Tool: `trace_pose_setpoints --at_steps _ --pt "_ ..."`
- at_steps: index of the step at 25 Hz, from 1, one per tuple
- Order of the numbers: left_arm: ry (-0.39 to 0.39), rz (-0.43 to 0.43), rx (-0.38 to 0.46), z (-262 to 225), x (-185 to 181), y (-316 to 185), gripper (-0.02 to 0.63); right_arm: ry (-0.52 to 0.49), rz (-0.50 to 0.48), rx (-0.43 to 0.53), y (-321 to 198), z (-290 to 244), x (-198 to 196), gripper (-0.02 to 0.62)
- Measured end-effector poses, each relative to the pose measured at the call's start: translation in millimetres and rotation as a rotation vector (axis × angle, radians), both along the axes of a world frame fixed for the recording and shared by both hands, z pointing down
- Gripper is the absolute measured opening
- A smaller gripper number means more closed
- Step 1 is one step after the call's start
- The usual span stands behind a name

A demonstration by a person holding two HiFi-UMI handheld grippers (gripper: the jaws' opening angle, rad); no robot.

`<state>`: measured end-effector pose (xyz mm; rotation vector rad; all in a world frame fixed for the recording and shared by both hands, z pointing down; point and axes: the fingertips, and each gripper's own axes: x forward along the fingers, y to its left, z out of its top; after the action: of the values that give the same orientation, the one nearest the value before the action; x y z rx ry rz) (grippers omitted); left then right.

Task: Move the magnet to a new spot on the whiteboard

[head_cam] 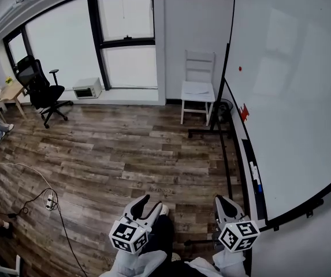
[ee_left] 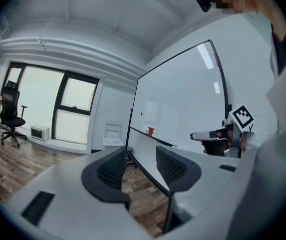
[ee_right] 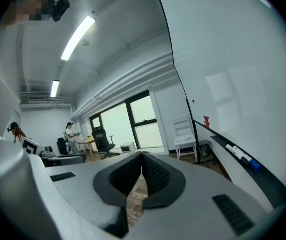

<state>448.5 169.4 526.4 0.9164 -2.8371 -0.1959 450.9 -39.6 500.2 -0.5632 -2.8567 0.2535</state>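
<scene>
The small red round magnet (head_cam: 240, 68) sticks on the big white whiteboard (head_cam: 292, 85), far from the open, empty left gripper (head_cam: 148, 205) and the closed, empty right gripper (head_cam: 225, 204); it is probably light and hard, so pinch its edges.

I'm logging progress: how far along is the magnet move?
Nothing looks done yet: the red magnet sits on the whiteboard, well away from both tools. In hand: nothing; the left tool is open and empty, the right tool shut on nothing. Left: reach the magnet, grip it, set it elsewhere on the board.
</scene>
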Motion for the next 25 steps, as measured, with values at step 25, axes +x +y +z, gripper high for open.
trace_pose_setpoints --at_steps 25 --pt "-0.019 0.099 0.002 -33 -303 21 0.184 0.010 0.085 0.002 24 -24 -283 0.028"
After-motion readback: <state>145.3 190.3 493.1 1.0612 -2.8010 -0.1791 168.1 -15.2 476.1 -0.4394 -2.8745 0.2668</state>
